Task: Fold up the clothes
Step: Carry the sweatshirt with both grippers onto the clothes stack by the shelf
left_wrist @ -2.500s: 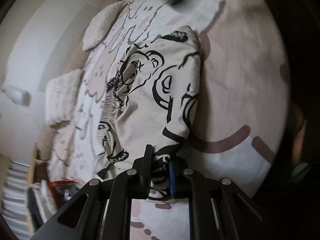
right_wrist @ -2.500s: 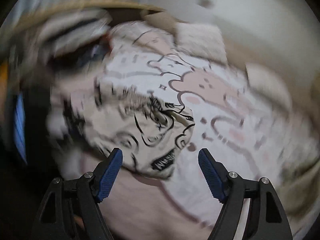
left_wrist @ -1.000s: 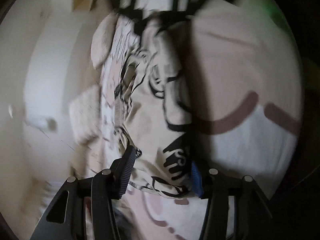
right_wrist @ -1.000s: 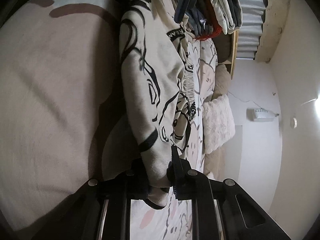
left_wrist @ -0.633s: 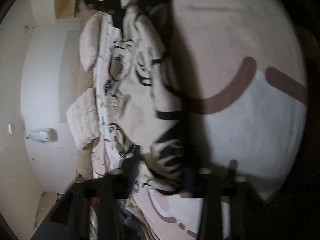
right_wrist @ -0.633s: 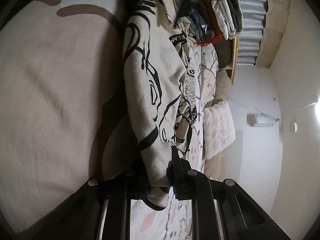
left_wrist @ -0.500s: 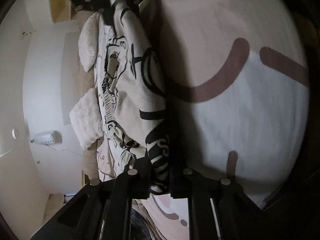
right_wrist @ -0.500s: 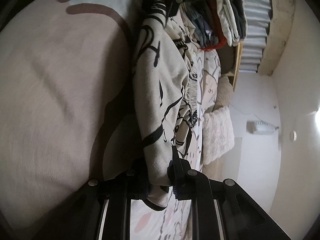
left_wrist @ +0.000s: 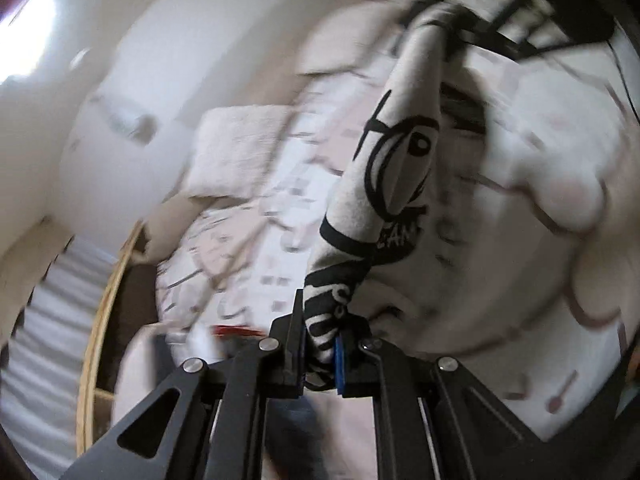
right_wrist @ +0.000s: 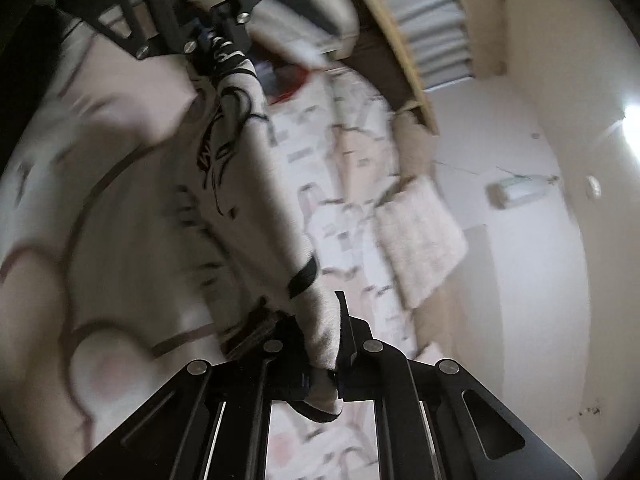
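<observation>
Motion blur smears the patterned bedspread (left_wrist: 540, 184) and the red item (right_wrist: 288, 92) beyond recognition.

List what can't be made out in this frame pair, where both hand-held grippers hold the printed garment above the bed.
- Garment: its type and full print; it hangs bunched and motion-blurred in both views.
- Bed cover pattern: smeared by blur, left wrist view.
- Red item beyond the garment: small and blurred, right wrist view.
- Fabric inside the left hand-held gripper and right hand-held gripper: hidden by the fingers.
- Wall device: too small to identify.
</observation>
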A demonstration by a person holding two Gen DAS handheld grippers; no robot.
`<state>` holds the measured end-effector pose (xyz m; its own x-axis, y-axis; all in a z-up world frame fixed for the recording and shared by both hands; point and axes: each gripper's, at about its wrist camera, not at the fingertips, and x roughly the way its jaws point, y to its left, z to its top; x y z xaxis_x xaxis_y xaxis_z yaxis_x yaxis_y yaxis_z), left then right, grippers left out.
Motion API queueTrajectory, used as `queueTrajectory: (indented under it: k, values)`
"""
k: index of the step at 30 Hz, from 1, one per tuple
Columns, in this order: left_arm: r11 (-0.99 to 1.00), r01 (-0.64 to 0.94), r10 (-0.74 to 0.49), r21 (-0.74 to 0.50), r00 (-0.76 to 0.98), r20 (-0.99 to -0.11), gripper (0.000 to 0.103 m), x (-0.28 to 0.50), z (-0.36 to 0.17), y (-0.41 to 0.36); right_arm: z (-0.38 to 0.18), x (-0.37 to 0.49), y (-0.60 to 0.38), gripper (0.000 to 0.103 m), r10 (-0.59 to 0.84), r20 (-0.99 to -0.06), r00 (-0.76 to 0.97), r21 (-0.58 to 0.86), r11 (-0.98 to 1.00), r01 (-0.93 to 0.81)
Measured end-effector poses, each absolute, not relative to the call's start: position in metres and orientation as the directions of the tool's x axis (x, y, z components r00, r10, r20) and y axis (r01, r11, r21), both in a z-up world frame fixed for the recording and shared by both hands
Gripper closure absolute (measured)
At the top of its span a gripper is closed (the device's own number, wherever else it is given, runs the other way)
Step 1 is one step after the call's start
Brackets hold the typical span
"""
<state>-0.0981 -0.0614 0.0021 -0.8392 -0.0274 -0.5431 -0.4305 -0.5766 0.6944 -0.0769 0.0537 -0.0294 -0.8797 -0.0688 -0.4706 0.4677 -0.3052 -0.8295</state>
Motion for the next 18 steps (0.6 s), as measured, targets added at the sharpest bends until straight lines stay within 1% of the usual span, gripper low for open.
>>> queueTrajectory:
  k: [5, 9, 11, 13, 15, 18]
  values:
    - [-0.716, -0.294, -0.058, 0.633, -0.879, -0.474, 0.093, -0.148, 0.106, -0.123, 0.071, -0.118, 0.008, 0.094, -0.102, -0.412, -0.906, -0.796, -0.443, 0.412]
    - [-0.8, -0.165, -0.097, 0.577, -0.913, -0.395, 0.093, -0.186, 0.178, -0.185, 0.143, -0.147, -0.047, 0.094, -0.133, -0.354, -0.926, -0.755, -0.543, 0.367]
    - [-0.822, -0.104, -0.129, 0.56, -0.923, -0.362, 0.093, -0.197, 0.203, -0.212, 0.17, -0.164, -0.077, 0.094, -0.151, -0.339, -0.929, -0.725, -0.587, 0.36]
    - [-0.844, -0.052, -0.164, 0.534, -0.923, -0.349, 0.092, -0.215, 0.221, -0.24, 0.194, -0.183, -0.107, 0.094, -0.169, -0.329, -0.929, -0.691, -0.628, 0.358]
    - [-0.852, -0.009, -0.202, 0.523, -0.917, -0.345, 0.092, -0.229, 0.23, -0.269, 0.21, -0.207, -0.141, 0.094, -0.184, -0.346, -0.92, -0.648, -0.662, 0.376]
    - [-0.848, 0.033, -0.262, 0.53, -0.894, -0.364, 0.092, -0.248, 0.223, -0.311, 0.214, -0.235, -0.184, 0.094, -0.186, -0.368, -0.911, -0.63, -0.67, 0.391]
